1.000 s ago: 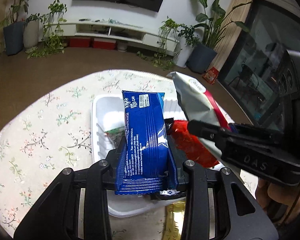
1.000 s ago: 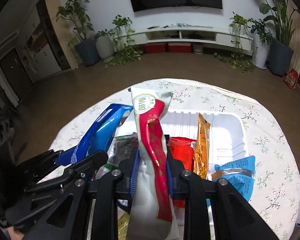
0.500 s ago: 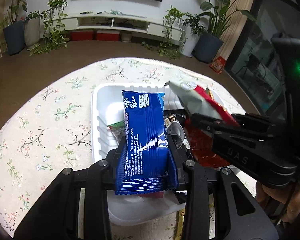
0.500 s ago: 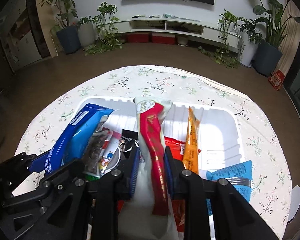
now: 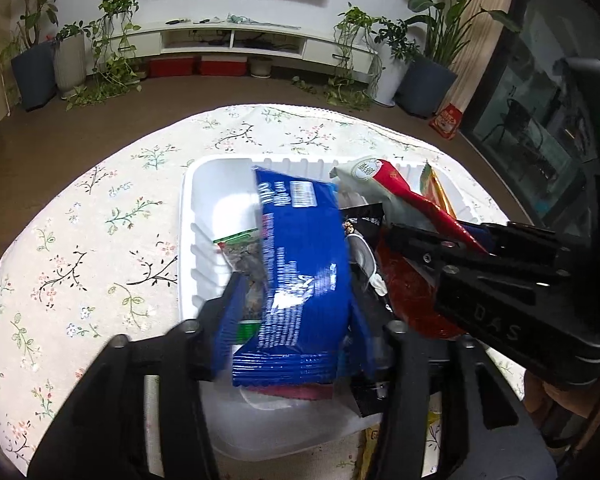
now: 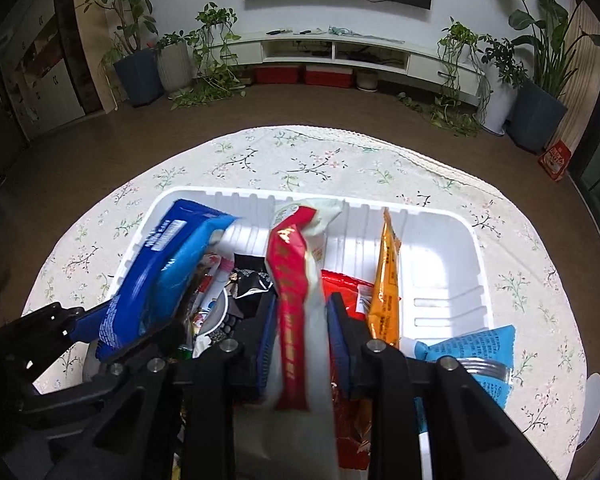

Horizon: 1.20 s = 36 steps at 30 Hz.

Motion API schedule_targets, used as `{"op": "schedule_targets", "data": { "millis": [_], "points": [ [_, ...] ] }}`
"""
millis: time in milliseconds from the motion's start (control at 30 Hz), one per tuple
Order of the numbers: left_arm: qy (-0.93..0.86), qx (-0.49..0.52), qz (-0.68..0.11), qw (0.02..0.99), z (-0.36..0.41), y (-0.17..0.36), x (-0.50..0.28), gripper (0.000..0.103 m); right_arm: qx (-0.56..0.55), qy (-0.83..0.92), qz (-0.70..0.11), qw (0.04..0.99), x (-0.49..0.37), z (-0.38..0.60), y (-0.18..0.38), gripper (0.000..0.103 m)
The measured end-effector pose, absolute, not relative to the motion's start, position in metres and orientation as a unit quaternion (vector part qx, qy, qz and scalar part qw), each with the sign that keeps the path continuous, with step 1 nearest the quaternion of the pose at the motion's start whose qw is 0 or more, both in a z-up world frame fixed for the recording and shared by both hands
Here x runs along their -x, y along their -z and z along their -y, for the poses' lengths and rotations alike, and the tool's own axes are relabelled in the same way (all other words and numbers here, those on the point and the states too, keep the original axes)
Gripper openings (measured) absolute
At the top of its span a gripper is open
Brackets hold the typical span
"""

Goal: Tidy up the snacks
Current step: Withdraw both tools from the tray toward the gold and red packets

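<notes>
Both grippers have sunk toward the white tray (image 5: 188, 216), jaws opening around the light, slippery blue packet (image 5: 300, 280) and red-and-white pouch (image 6: 300, 320), best pinched mid-body.

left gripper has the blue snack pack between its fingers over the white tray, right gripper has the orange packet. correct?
Not quite. The right gripper has the red-and-white packet between its fingers, jaws opening; the orange packet stands beside it in the white tray, as the right wrist view shows. The rest holds: the blue snack pack sits between the left gripper's opening jaws.
</notes>
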<state>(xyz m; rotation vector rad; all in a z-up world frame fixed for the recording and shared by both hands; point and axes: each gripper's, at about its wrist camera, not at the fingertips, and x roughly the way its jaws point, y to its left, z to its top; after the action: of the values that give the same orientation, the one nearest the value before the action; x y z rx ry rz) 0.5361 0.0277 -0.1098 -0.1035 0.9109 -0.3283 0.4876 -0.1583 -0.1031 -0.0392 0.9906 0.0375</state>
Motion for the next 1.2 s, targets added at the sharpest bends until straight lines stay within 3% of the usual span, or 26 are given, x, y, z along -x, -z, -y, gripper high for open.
{"op": "schedule_targets", "data": {
  "millis": [233,333,500,700,867,1200],
  "points": [
    [0.149,0.053,-0.429,0.89,-0.031,0.103,-0.531,0.081,0.003,-0.019,-0.473,0.881,-0.481,0.163,0.099,0.058],
    [0.147,0.059,-0.416,0.895,-0.034,0.091,-0.52,0.094,-0.011,-0.016,-0.466,0.885,-0.476,0.17,0.09,0.061],
    [0.148,0.054,-0.388,0.908,-0.041,0.061,-0.484,0.103,-0.045,-0.026,-0.427,0.903,-0.45,0.185,0.055,0.069],
    [0.142,0.009,-0.354,0.924,-0.043,0.031,-0.418,0.103,-0.108,-0.068,-0.34,0.932,-0.38,0.215,0.007,0.099],
    [0.157,-0.019,-0.325,0.932,-0.041,0.022,-0.338,0.103,-0.155,-0.078,-0.335,0.926,-0.312,0.24,0.01,0.1],
    [0.172,0.039,-0.445,0.878,-0.04,0.076,-0.262,0.103,-0.169,-0.034,-0.4,0.9,-0.213,0.246,0.07,0.1]
  ]
}}
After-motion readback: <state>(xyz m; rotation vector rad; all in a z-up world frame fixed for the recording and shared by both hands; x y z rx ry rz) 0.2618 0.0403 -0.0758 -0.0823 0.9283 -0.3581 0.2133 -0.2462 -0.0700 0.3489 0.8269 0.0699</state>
